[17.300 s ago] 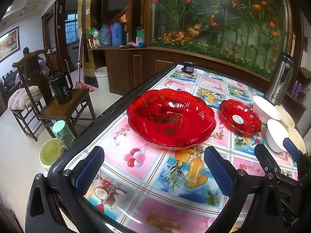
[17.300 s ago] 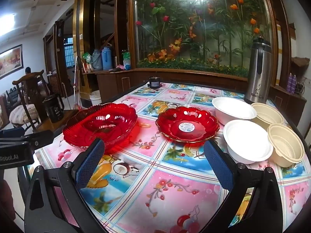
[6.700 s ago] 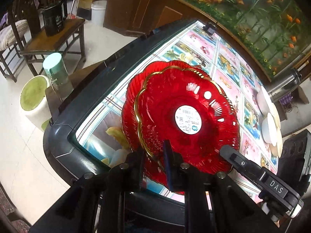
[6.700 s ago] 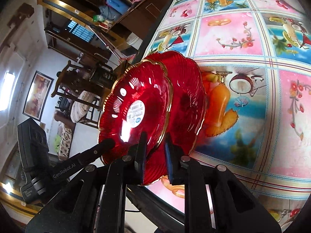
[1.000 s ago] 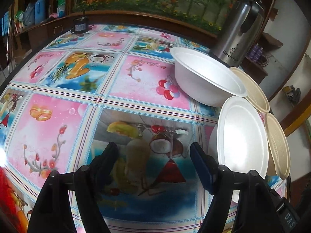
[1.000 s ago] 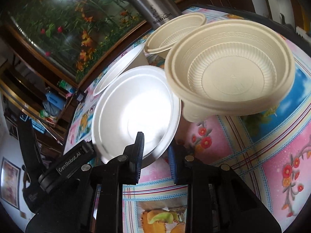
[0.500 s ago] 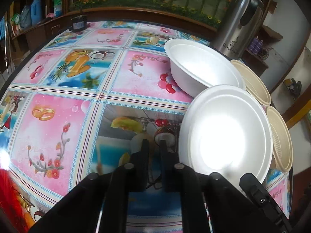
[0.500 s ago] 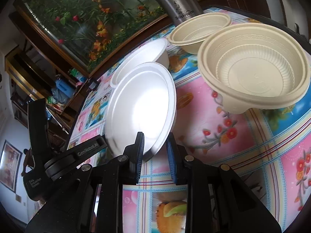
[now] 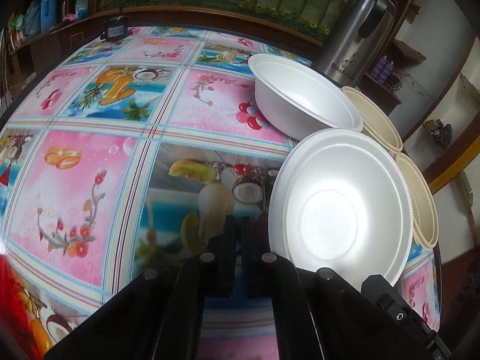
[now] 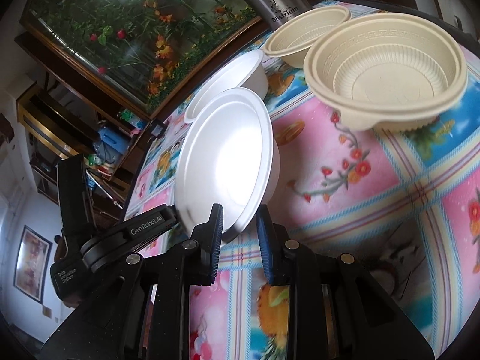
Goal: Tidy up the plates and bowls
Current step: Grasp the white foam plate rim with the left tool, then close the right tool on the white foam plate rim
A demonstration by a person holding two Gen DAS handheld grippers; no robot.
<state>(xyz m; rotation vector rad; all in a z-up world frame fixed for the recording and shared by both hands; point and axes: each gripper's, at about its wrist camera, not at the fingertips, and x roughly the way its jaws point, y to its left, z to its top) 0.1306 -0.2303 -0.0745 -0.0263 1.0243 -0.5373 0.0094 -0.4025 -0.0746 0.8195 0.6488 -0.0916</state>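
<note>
Since a second ago the left gripper (image 9: 237, 225) has just been closing, and its jaws now meet with nothing between them, above the fruit-patterned plastic cloth of the worktop (image 9: 90, 180). Over that second, a white foam bowl (image 9: 339, 207) has tipped up from nearly edge-on until its hollow faces the left camera; it sits just right of the closed left gripper, its rim beside the right finger.

Going right from that bowl, a second white foam bowl (image 9: 303, 102) stands upright on the worktop behind it, then two ribbed cream plastic bowls (image 9: 420, 201) near the worktop's edge, with a steel thermos jug (image 9: 357, 33) behind them.

In the right wrist view, the right gripper (image 10: 238, 234) stands narrowly open, and its left pad presses the near rim of the tilted white bowl, pinching that rim. The bowl is lifted on edge, with its opening turned towards the left of this view and its base towards the cream bowls.
</note>
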